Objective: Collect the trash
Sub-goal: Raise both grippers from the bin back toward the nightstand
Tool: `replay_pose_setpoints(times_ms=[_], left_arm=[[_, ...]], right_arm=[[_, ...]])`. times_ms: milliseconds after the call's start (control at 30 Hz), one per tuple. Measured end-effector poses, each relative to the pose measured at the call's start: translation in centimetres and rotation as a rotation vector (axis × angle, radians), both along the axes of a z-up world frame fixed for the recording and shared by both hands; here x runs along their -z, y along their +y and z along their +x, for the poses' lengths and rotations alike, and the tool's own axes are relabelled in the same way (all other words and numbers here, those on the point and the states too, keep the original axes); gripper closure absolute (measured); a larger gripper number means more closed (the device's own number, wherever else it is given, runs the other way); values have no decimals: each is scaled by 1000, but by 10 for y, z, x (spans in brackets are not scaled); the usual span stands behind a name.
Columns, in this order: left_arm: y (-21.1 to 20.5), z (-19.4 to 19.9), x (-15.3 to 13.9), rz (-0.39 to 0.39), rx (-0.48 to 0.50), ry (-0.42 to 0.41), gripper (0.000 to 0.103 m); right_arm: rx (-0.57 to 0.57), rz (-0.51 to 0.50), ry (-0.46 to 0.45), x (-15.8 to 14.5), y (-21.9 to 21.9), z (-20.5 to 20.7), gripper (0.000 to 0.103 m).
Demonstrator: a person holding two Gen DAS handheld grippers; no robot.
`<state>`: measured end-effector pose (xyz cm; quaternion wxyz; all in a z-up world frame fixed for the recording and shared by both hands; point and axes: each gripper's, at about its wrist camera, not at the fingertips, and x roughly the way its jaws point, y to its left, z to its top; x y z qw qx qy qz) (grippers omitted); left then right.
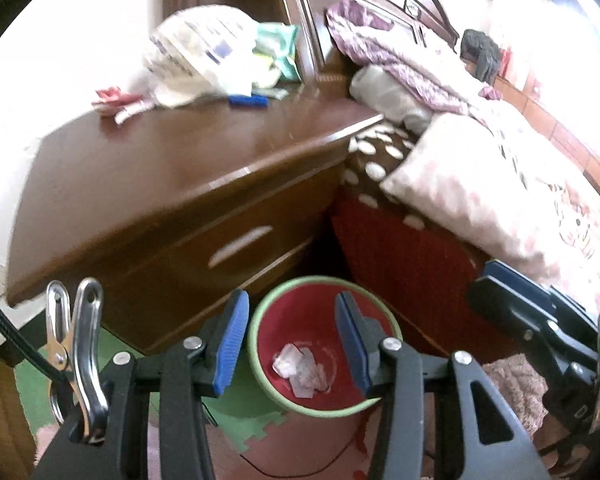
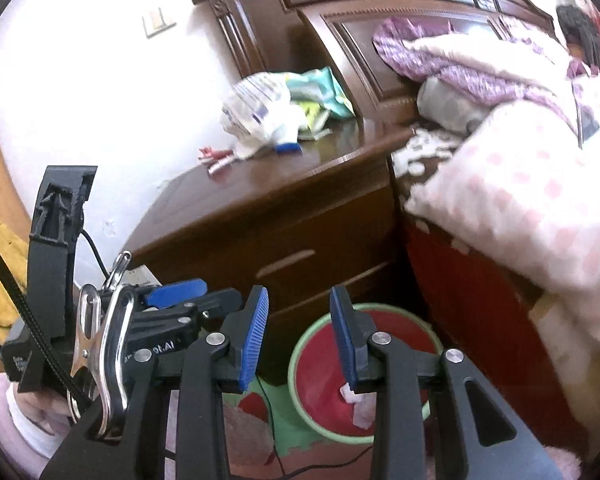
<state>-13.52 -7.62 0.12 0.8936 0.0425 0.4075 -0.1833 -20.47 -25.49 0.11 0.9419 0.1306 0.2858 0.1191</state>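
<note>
While both hand-held grippers gape empty, only the left view shows the bin's (image 1: pixel 260 364) crumpled papers (image 1: pixel 300 368) whole.

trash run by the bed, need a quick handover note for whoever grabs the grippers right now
Left gripper: fingers apart, nothing between them, above the bin.
Right gripper: fingers apart, nothing held, also over the bin.
Done: crumpled white scraps lie at the bottom of the bin, on the floor between nightstand and bed.
Left: the nightstand's back edge holds a red wrapper, a white plastic bag and a green packet. Judge which are trash, then bin those.
</note>
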Motion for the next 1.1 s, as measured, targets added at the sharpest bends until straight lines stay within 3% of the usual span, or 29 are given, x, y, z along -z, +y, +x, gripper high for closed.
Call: replay_pose_setpoints(times_ms=[500,867,1100], left_arm=[[18,19,-46,2,-52,-70,56],[51,65,-74,38,-137,-118,56],[65,99,-83,53,-161,-108,56]], right_arm=[[-63,-60,-104,-47,21,11,70],[-116,-63,-141,-64,33,43,70],[-152,-96,-159,-76,42,66,70]])
